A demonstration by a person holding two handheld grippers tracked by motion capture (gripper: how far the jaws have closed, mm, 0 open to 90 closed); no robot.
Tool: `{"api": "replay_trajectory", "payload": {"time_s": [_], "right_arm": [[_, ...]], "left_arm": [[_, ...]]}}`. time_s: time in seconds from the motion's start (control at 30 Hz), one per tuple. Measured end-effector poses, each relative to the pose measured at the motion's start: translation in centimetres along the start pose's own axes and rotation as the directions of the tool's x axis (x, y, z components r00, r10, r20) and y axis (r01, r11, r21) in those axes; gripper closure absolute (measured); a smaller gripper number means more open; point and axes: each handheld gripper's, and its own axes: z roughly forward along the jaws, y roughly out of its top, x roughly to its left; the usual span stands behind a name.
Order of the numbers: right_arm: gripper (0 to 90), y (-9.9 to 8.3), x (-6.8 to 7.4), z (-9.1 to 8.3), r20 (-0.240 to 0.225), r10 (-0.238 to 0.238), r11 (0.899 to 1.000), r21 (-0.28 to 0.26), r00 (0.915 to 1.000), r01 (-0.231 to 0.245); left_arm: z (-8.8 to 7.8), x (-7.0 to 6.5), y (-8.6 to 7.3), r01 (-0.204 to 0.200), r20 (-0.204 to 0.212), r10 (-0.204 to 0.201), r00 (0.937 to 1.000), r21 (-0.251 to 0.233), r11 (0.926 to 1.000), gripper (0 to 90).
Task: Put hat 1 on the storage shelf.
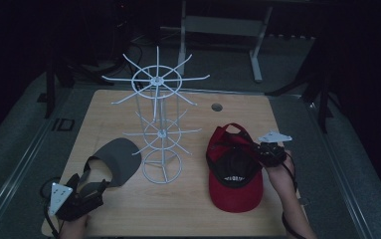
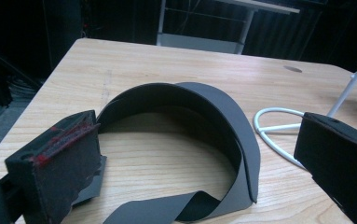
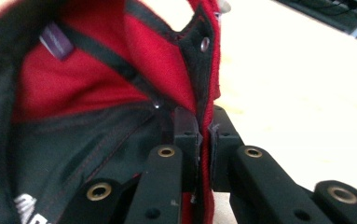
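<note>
Plainly the work in hand is hanging headwear on the white wire rack (image 1: 157, 119), which stands upright in the middle of the wooden table (image 1: 228, 102) with two tiers of outward-pointing hooks above a ring base. To its right lies the red cap (image 1: 234, 169), opening upward, black lining showing, brim toward the person. To its left lies the grey visor (image 1: 113, 160), its curved band resting on the wood close to the rack's base ring. The right gripper (image 1: 261, 151) has its jaws closed on the cap's side wall: in the right gripper view the two pads (image 3: 186, 135) pinch the red fabric edge just below a metal snap (image 3: 204, 44), with the sweatband on the inner side. The left gripper (image 1: 94, 188) sits at the near left corner with its jaws standing wide apart, holding nothing; in the left gripper view the visor's band arcs between and beyond them without touching either pad. By my reading the step is the pick-up of the cap, grasp just secured. The next move calls for lifting it clear of the table, carrying it left toward an upper hook, and threading the rear opening or strap over a prong without knocking the light rack; one thin pinch of cloth could slip.
</note>
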Motion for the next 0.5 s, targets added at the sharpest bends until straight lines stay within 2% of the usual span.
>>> {"api": "replay_trajectory", "payload": {"time_s": [0.13, 0.27, 0.3, 0.4, 0.43, 0.5], "right_arm": [[85.0, 0.3, 0.2, -1.1, 0.011, 0.0, 0.999, -0.039, 0.9999, 0.001], [85.1, 0.7, 0.4, -2.2, 0.005, 0.014, 0.997, -0.073, 0.9999, -0.013], [85.0, 1.2, 0.5, -3.1, -0.005, 0.025, 0.995, -0.097, 0.9997, -0.026], [85.1, 1.8, 0.6, -4.1, -0.011, 0.039, 0.991, -0.129, 0.9992, -0.04], [85.1, 2.4, 0.7, -5.2, -0.012, 0.051, 0.986, -0.161, 0.9986, -0.053], [85.1, 2.7, 0.8, -5.6, -0.011, 0.056, 0.983, -0.174, 0.9983, -0.057]], "left_arm": [[0.0, 0.0, 0.0, 0.018, 0.023, -0.018, 0.9996, -0.011, 0.9998, 0.8], [0.0, 0.0, 0.0, 0.011, 0.035, -0.011, 0.9993, -0.014, 0.9998, 0.7], [0.0, -0.1, 0.0, 0.012, 0.036, -0.011, 0.9993, -0.013, 0.9998, 0.7], [0.0, 0.0, 0.1, 0.037, 0.062, -0.037, 0.9974, -0.007, 0.9993, 0.8], [0.0, -0.1, 0.2, 0.032, 0.062, -0.032, 0.9975, 0.003, 0.9995, 0.8], [0.0, -0.2, 0.2, 0.018, 0.061, -0.019, 0.998, 0.019, 0.9997, 0.8]]}}
